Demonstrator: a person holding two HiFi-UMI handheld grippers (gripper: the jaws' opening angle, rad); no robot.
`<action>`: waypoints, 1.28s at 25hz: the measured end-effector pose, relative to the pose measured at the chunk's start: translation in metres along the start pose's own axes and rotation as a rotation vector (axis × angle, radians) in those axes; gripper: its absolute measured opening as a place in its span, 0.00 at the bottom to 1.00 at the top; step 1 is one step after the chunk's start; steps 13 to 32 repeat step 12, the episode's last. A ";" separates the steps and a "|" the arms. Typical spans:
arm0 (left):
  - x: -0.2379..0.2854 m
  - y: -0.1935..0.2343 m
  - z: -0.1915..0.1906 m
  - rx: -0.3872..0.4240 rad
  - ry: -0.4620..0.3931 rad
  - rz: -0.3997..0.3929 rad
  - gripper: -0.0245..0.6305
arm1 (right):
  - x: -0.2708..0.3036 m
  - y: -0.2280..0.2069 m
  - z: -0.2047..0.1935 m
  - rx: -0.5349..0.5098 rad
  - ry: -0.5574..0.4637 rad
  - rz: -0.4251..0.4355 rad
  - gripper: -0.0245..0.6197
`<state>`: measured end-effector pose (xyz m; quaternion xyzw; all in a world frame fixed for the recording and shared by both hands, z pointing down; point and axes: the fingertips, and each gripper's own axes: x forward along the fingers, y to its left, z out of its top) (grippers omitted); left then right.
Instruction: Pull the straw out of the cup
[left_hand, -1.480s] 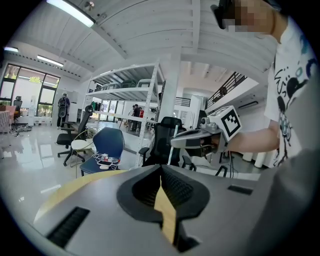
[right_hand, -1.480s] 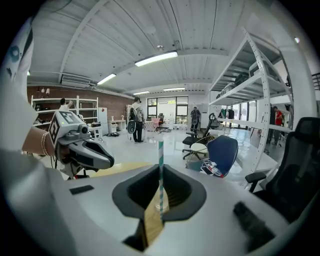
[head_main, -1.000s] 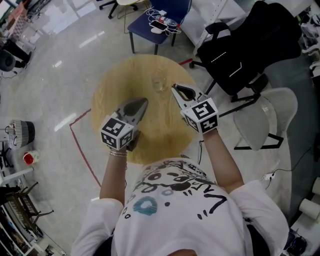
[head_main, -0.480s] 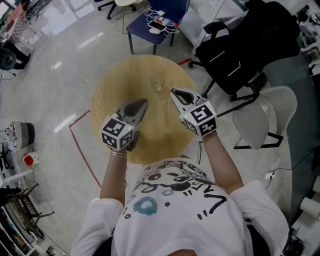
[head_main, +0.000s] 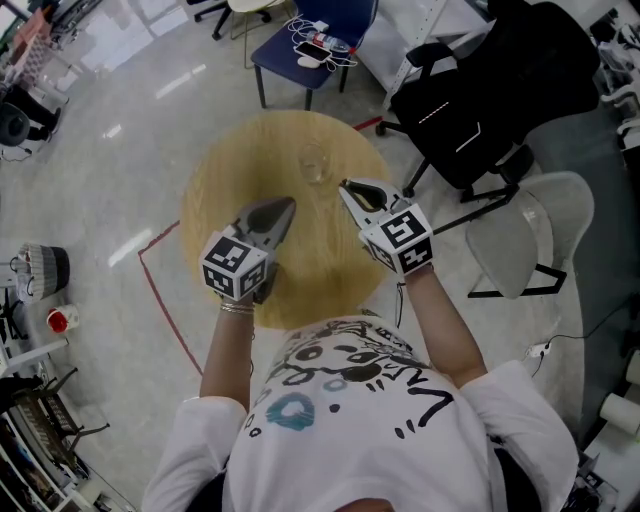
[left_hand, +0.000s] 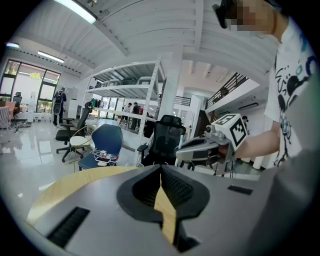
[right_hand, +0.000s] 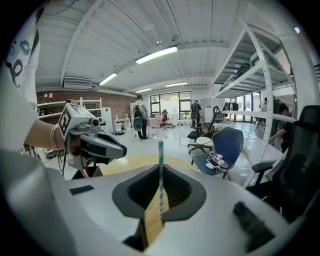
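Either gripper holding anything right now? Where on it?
Right gripper: jaws shut on the white-and-teal striped straw, gripped low on its length, with its top end sticking up free above the jaws. Left gripper: jaws together, nothing between them.

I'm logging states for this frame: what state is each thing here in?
Left gripper: shut, empty.
Right gripper: shut on the green-and-white striped straw.
Green-and-white striped straw: upright, clamped at the jaw tips.
Clear cup: upright on the round wooden table.
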<state>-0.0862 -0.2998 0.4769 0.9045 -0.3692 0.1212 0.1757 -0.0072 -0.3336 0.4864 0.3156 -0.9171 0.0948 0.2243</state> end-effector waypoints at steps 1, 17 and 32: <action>0.000 0.000 0.001 0.000 0.000 0.000 0.06 | 0.000 0.000 0.001 0.001 0.000 0.001 0.10; -0.002 0.004 0.001 -0.002 0.001 0.001 0.06 | 0.004 0.002 0.004 0.003 -0.002 0.009 0.10; -0.002 0.004 0.001 -0.002 0.001 0.001 0.06 | 0.004 0.002 0.004 0.003 -0.002 0.009 0.10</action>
